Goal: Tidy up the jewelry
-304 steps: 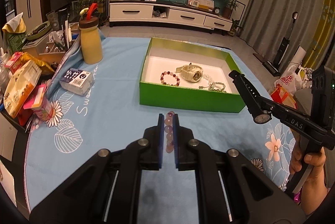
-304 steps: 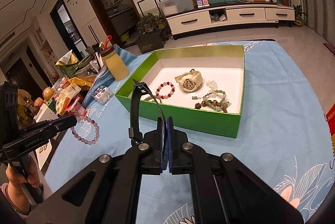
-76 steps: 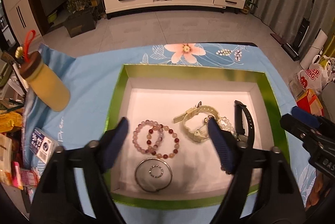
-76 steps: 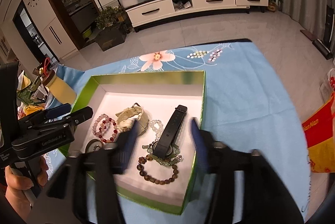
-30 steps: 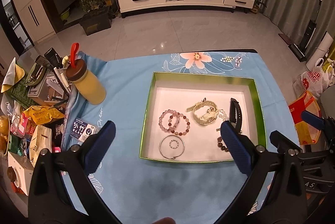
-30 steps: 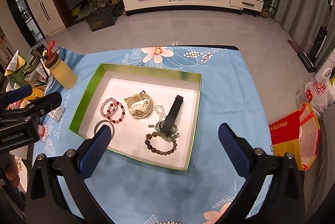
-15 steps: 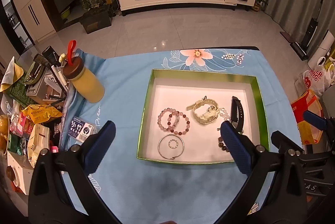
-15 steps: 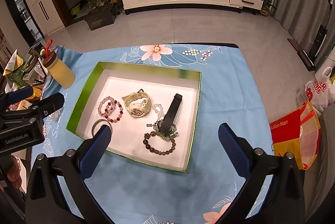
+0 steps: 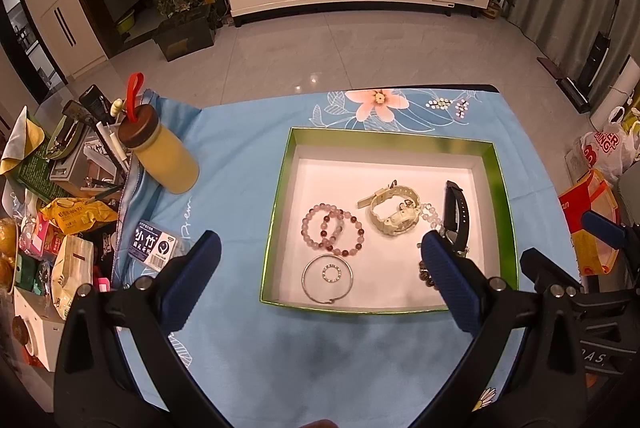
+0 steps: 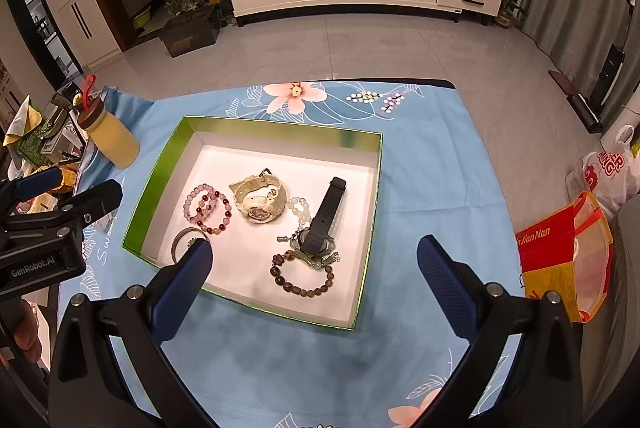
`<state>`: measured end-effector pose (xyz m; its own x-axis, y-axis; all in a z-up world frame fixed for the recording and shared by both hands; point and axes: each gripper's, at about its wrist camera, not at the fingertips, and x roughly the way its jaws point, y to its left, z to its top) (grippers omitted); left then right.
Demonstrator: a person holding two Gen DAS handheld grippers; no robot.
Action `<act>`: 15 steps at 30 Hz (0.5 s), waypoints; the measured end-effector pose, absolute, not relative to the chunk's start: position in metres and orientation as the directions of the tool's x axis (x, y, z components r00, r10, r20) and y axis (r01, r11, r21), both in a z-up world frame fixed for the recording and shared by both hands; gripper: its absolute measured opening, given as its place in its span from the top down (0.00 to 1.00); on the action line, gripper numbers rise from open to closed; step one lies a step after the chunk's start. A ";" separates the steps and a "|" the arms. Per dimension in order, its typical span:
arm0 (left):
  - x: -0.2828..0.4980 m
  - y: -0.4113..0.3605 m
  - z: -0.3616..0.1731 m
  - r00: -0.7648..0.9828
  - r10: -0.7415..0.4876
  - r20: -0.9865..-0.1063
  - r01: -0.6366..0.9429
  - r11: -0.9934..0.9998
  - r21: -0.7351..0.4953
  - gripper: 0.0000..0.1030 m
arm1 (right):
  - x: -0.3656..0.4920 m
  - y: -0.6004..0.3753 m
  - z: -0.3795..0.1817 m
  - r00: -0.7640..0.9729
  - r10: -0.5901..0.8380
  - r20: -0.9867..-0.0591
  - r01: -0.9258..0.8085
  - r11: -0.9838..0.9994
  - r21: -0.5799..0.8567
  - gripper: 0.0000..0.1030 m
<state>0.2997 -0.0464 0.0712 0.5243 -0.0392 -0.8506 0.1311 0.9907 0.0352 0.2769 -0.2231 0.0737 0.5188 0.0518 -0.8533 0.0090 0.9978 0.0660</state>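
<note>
A green box [image 9: 283, 172] [image 10: 158, 184] with a white floor sits on the blue cloth. Inside lie two pink bead bracelets [image 9: 332, 230] [image 10: 207, 208], a silver bangle [image 9: 327, 273] [image 10: 181, 238], a cream watch [image 9: 394, 212] [image 10: 258, 202], a black watch [image 9: 456, 210] [image 10: 325, 214] and a brown bead bracelet [image 10: 302, 278]. My left gripper [image 9: 322, 272] is wide open and empty, high above the box's near edge. My right gripper [image 10: 312, 276] is wide open and empty, high above the box's near right part.
A yellow bottle with a brown lid [image 9: 164, 152] [image 10: 110, 136] stands left of the box. Snack packs and clutter [image 9: 52, 224] crowd the table's left edge. A tissue pack [image 9: 154, 244] lies on the cloth. Shopping bags [image 10: 568, 252] stand on the floor at right.
Both grippers have stayed wide open and high above the table. The views have shifted only slightly. Nothing in the box has moved.
</note>
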 end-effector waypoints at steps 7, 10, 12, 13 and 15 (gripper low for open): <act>0.300 -0.048 0.068 0.517 -0.034 -0.855 0.128 0.991 0.038 0.02 | 0.277 -0.224 0.071 0.517 0.051 -0.854 0.012 0.998 0.067 0.01; 0.299 -0.048 0.067 0.514 -0.033 -0.857 0.128 0.991 0.038 0.02 | 0.277 -0.225 0.070 0.516 0.050 -0.855 0.012 0.998 0.066 0.01; 0.299 -0.048 0.066 0.514 -0.030 -0.857 0.127 0.991 0.042 0.02 | 0.277 -0.225 0.070 0.516 0.050 -0.855 0.013 0.998 0.066 0.01; 0.300 -0.048 0.066 0.514 -0.028 -0.858 0.125 0.991 0.043 0.02 | 0.277 -0.225 0.070 0.516 0.050 -0.855 0.013 0.998 0.066 0.01; 0.300 -0.048 0.066 0.512 -0.029 -0.859 0.123 0.992 0.040 0.02 | 0.277 -0.225 0.070 0.516 0.050 -0.855 0.013 0.998 0.066 0.01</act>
<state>0.2996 -0.0480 0.0662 0.5120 -0.0288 -0.8585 0.1233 0.9916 0.0403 0.2772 -0.2248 0.0699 0.5163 0.0504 -0.8549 0.0126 0.9977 0.0664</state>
